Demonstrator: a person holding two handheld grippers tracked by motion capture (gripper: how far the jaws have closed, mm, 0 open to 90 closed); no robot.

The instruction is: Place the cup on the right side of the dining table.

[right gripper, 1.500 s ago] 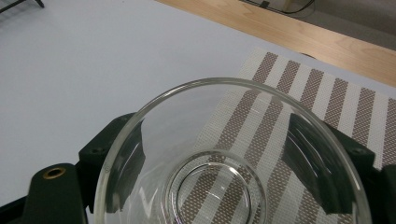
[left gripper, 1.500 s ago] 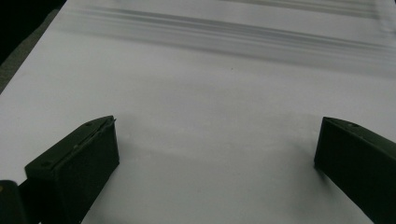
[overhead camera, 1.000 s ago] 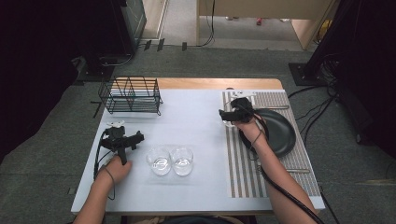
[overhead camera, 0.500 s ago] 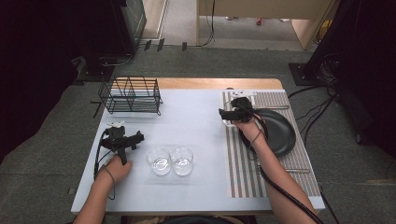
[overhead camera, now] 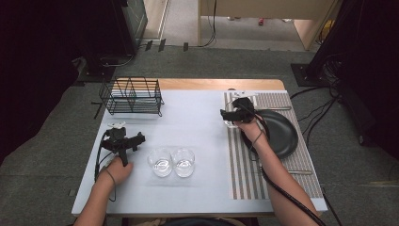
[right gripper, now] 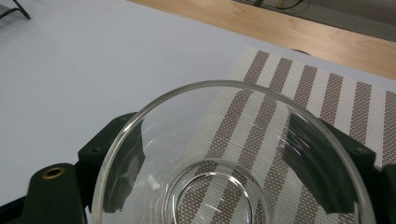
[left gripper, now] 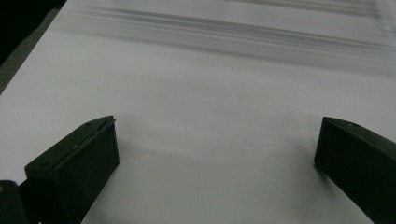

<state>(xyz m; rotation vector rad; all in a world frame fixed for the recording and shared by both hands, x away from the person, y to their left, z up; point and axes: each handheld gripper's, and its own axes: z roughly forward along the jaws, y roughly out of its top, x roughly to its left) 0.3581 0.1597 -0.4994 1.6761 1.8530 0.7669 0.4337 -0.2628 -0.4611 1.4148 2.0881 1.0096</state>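
The right gripper pinched a clear round drinking glass between its black jaws, upright on the near-left corner of the brown-and-white striped woven placemat, just beside a black round plate. The left gripper rested on the white table with its jaws spread wide around nothing, near two other clear glasses.

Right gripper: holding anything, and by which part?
Yes. The right gripper is shut on a clear glass, one jaw on each side of its wall below the rim, over the striped placemat.
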